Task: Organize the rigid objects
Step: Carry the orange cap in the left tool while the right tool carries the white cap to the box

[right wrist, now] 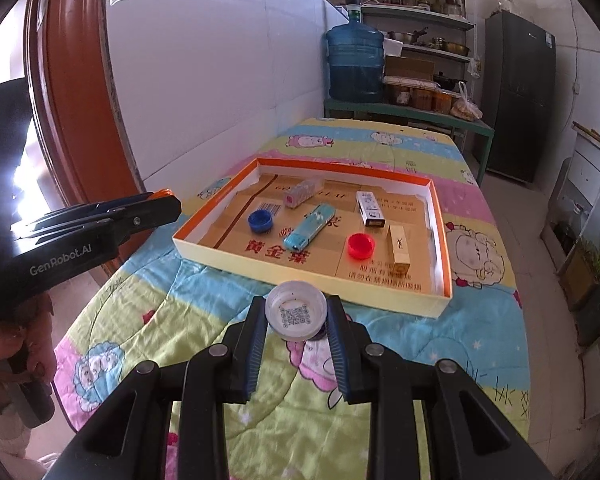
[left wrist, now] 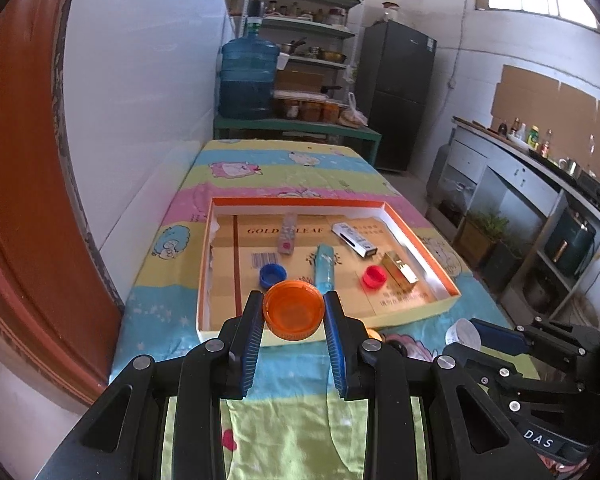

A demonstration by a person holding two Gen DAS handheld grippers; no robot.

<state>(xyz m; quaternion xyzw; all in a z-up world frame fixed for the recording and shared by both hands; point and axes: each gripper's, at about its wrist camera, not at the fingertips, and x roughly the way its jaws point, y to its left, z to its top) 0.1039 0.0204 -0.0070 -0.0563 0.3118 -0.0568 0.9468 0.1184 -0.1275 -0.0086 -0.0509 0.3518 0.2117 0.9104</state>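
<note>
An orange bottle cap (left wrist: pixel 293 309) is pinched in my left gripper (left wrist: pixel 294 304), lifted above the near edge of a shallow orange-rimmed box (left wrist: pixel 420 236). My right gripper (right wrist: pixel 296 314) is shut on a white cap (right wrist: pixel 296 315) with a QR code inside, just short of the same box (right wrist: pixel 440 216). In the box lie a blue cap (right wrist: pixel 260 221), a red cap (right wrist: pixel 361 245), a light-blue lighter (right wrist: pixel 310 227), a gold lipstick box (right wrist: pixel 399 250), a white rectangular item (right wrist: pixel 371 208) and a pink patterned item (right wrist: pixel 304 192). The white cap (left wrist: pixel 464 332) also shows at the right of the left wrist view.
The box rests on a table under a cartoon-print cloth (right wrist: pixel 476 208). A white wall and a red door frame (left wrist: pixel 28 200) run along the left. Beyond the table stand a water jug (left wrist: pixel 247 76), shelves (left wrist: pixel 308 28) and a dark fridge (left wrist: pixel 396 92). A counter (left wrist: pixel 540 184) stands right.
</note>
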